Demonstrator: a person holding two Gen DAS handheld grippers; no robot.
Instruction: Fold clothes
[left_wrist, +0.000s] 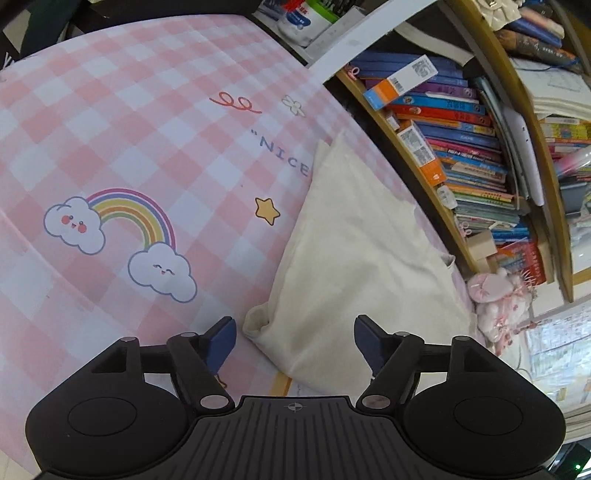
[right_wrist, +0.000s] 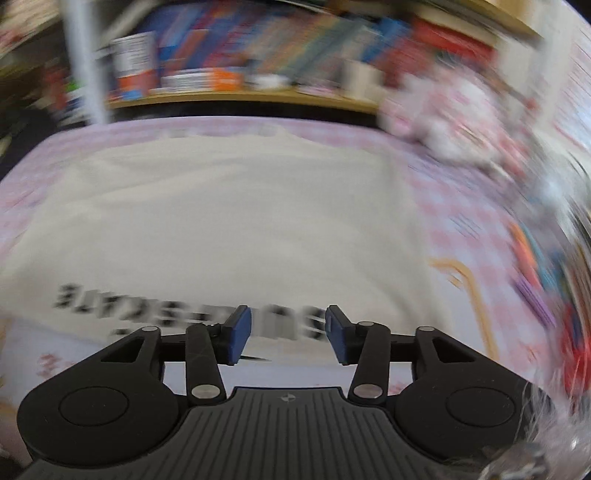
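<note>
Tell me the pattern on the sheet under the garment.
Pink and white checks on the sheet, with printed rainbow, clouds and a star; clearest in the left wrist view.

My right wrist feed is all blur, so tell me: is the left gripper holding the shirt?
Observer: No. The left gripper is open, and its fingers are empty over the cream garment.
Operator: Is the cloth lying flat on that side?
Observer: Mostly. Its near corner is bunched up on the pink checked sheet.
Operator: Where is there free sheet?
Observer: In the left wrist view, to the left of the garment, around a rainbow print.
</note>
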